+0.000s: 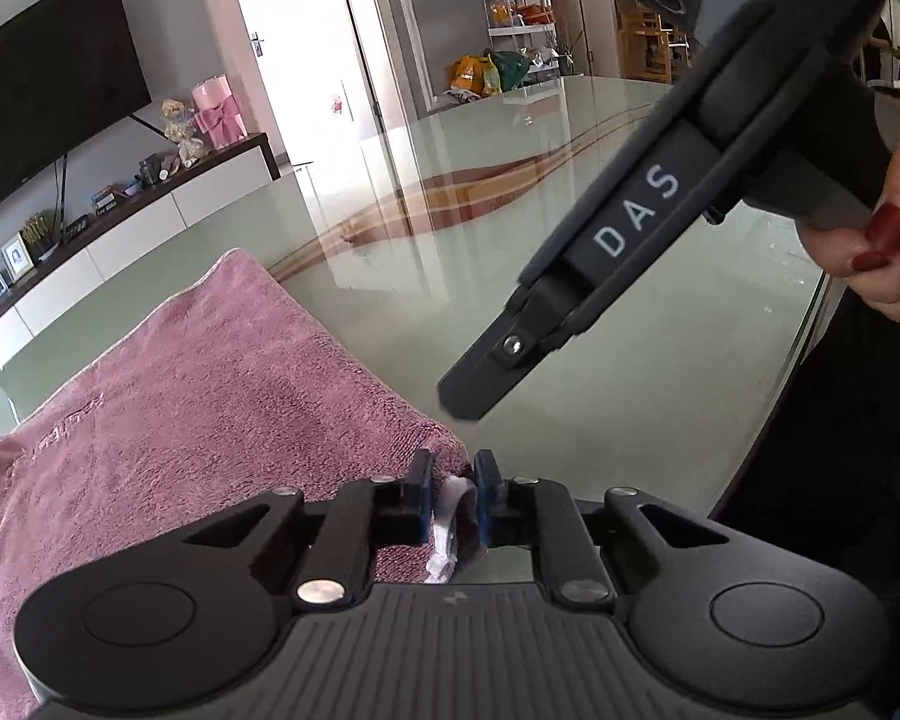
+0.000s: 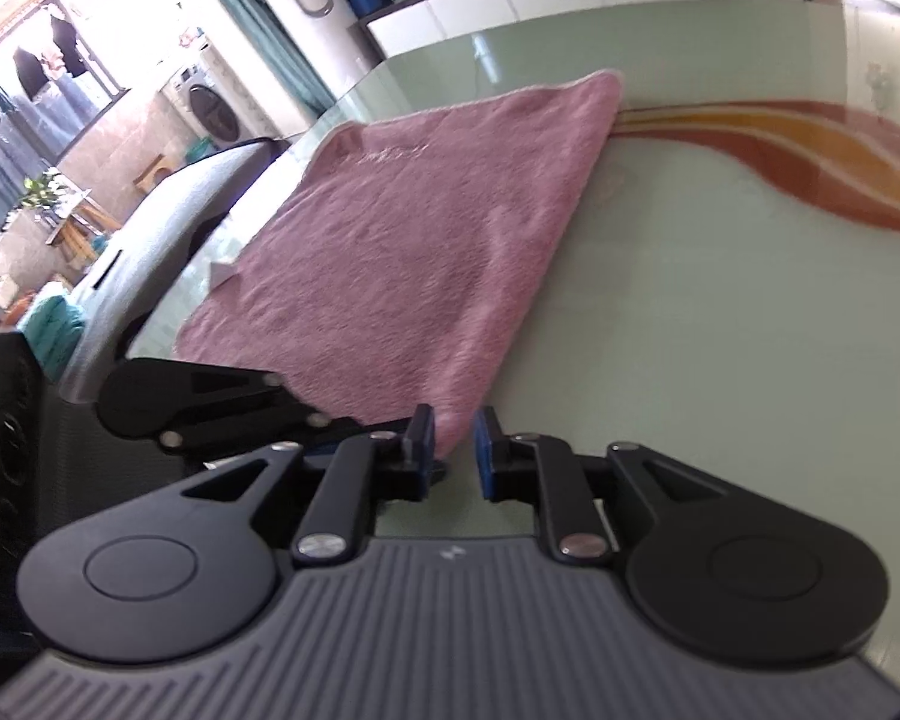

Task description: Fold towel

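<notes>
Blue-padded left gripper [image 1: 455, 501] pinches the near corner of a pink towel [image 1: 210, 396] lying flat on the glass table [image 1: 600, 300]; the right gripper [image 2: 455, 450], jaws narrowly apart, holds nothing beside the towel's corner.

"DAS" in white letters, right claw [image 1: 459, 405]

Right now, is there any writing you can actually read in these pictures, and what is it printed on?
"DAS": white letters on the black body of the right gripper, seen from the left wrist camera.
Embossed script on the pink towel: too faint to read.
Small logo on the left gripper housing: too small to read.
Books and boxes on the TV cabinet: too small to read.
</notes>
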`<state>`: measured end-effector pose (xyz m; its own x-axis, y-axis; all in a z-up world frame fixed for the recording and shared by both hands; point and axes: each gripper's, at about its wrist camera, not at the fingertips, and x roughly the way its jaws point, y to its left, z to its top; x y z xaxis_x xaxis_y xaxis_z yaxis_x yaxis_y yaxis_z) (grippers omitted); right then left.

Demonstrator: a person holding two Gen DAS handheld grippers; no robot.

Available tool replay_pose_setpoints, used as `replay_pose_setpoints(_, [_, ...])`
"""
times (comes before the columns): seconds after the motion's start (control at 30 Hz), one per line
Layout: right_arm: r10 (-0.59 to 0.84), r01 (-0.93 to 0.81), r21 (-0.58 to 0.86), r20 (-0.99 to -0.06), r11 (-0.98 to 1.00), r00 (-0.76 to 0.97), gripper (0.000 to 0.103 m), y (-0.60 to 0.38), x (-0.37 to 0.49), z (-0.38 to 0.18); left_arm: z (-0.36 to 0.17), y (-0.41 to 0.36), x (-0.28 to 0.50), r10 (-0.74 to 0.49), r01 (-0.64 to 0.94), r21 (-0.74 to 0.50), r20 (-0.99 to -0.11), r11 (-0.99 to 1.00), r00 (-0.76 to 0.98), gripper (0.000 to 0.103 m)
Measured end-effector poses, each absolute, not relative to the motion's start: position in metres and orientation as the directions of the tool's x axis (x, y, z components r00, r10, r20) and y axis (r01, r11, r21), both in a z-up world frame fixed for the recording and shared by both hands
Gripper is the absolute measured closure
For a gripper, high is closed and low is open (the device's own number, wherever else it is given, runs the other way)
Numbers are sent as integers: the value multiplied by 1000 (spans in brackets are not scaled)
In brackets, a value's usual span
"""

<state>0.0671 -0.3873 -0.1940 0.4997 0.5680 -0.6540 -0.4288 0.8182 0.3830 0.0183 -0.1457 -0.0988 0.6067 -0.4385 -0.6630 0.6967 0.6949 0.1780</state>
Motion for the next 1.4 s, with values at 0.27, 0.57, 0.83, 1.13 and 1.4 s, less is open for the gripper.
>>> replay_pose_setpoints(0.27, [525,-434,319,-663,843,533,69,-392,70,-195,-74,-133,31,-440,697,169,-667,697,601,89])
replay_pose_setpoints(0.57, [560,-466,337,-650,818,514,66,-385,75,-195,-38,-96,74,-371,634,218,-654,742,659,90])
replay_pose_setpoints(0.83, [576,-494,340,-665,800,475,66,-368,80,-199,-14,-64,120,-266,555,340,-616,759,741,90])
replay_pose_setpoints(1.13, [572,-497,339,-683,799,454,61,-350,94,-201,12,-23,183,-184,467,383,-582,797,792,90])
replay_pose_setpoints(1.4, [572,-516,320,-680,795,459,61,-332,110,-194,9,14,234,-114,394,368,-592,842,798,90])
